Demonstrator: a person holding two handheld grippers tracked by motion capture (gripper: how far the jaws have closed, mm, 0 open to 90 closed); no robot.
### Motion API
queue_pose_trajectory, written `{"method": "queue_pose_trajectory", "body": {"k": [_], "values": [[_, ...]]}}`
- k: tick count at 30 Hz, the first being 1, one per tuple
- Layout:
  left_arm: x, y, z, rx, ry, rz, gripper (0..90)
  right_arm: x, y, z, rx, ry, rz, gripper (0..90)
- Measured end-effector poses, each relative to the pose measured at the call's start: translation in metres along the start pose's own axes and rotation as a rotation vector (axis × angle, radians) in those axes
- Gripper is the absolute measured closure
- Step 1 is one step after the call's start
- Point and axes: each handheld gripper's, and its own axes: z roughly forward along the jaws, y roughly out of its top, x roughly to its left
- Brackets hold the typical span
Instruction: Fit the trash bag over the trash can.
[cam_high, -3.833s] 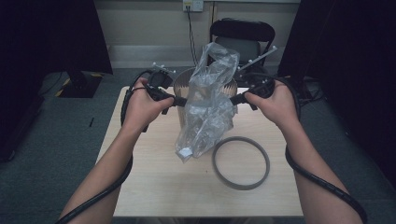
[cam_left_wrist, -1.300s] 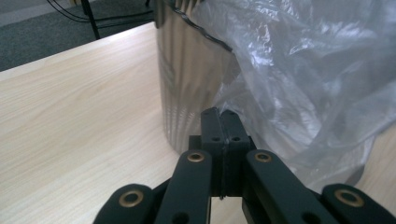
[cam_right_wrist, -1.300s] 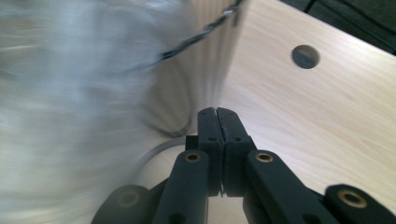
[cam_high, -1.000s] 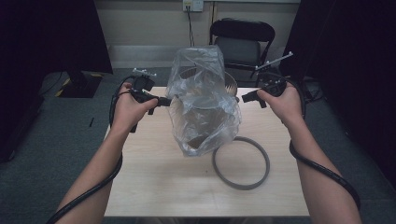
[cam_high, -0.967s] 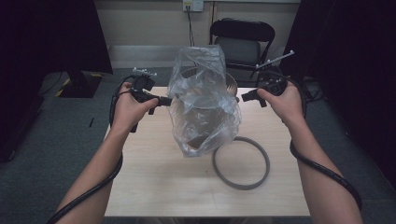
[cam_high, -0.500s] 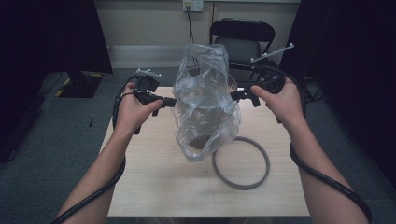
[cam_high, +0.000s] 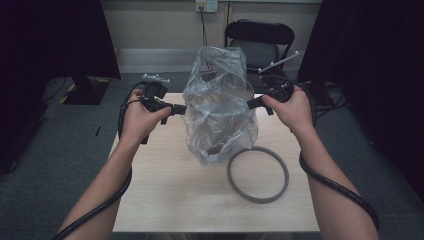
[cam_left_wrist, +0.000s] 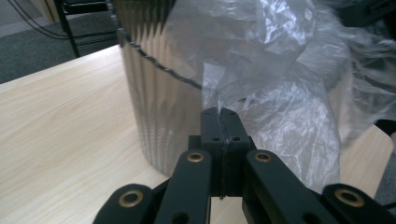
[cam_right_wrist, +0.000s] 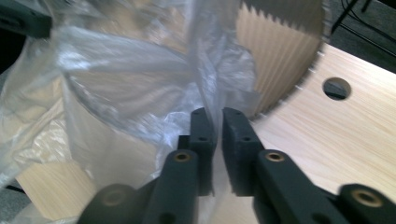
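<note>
Left gripper (cam_left_wrist: 219, 114): jaws pressed together on a fold of the clear plastic bag (cam_high: 220, 112)
Right gripper (cam_right_wrist: 215, 116): jaws just closed, thin bag film pinched between them
Bag: held up between both grippers, over the ribbed cylindrical bin (cam_left_wrist: 159, 116)
Grey ring (cam_high: 258, 174): laid flat on the wooden table (cam_high: 165, 200), just beside the bag's bottom

Wooden table (cam_high: 165, 200) bears grey ring (cam_high: 258, 174), ribbed bin (cam_left_wrist: 159, 116).
</note>
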Motion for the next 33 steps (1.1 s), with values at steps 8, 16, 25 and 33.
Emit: {"method": "queue_pose_trajectory", "body": {"k": [8,16,25,33], "values": [[0.018,-0.001,0.012,0.027,0.038,-0.020,90.0,-0.029,-0.010,0.005,0.012,-0.050,0.031,87.0],[0.034,-0.003,0.027,0.012,0.046,-0.054,90.0,-0.046,-0.008,0.026,0.027,-0.058,0.046,86.5],[0.032,0.000,0.022,-0.005,0.037,-0.058,84.6,-0.047,-0.010,0.029,0.017,-0.071,0.062,70.2],[0.019,0.006,0.003,-0.083,0.072,-0.021,43.3,-0.040,-0.010,0.000,-0.087,-0.094,0.081,31.9]]}}
